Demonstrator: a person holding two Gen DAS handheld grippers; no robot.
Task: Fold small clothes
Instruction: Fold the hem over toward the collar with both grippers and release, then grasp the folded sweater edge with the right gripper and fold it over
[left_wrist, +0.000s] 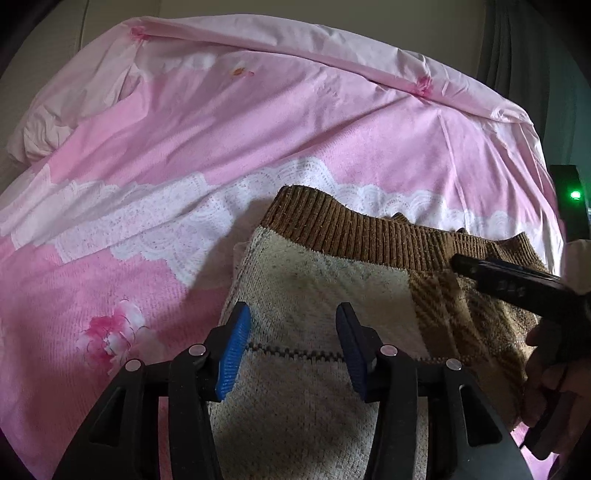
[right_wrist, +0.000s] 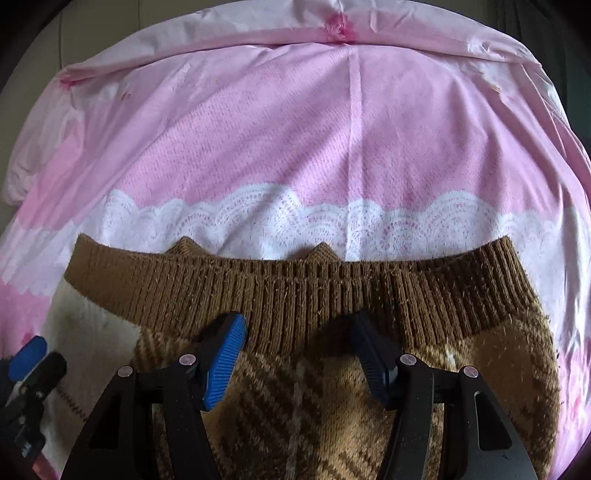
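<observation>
A small knitted sweater lies folded on a pink bed cover. Its cream half (left_wrist: 314, 295) fills the left wrist view, its brown plaid half (right_wrist: 317, 398) the right wrist view, and a brown ribbed hem (right_wrist: 295, 288) runs along the far edge. My left gripper (left_wrist: 293, 321) is open, hovering just over the cream part. My right gripper (right_wrist: 299, 328) is open over the plaid part, just short of the hem. The right gripper also shows at the right edge of the left wrist view (left_wrist: 517, 280); the left gripper shows at the left edge of the right wrist view (right_wrist: 29, 354).
The pink bed cover (left_wrist: 221, 140) with a white lace band (right_wrist: 295, 218) and flower prints stretches beyond the sweater. Its far edge is a folded pale pink hem (right_wrist: 258, 37). A dark device with a green light (left_wrist: 574, 194) stands at the right.
</observation>
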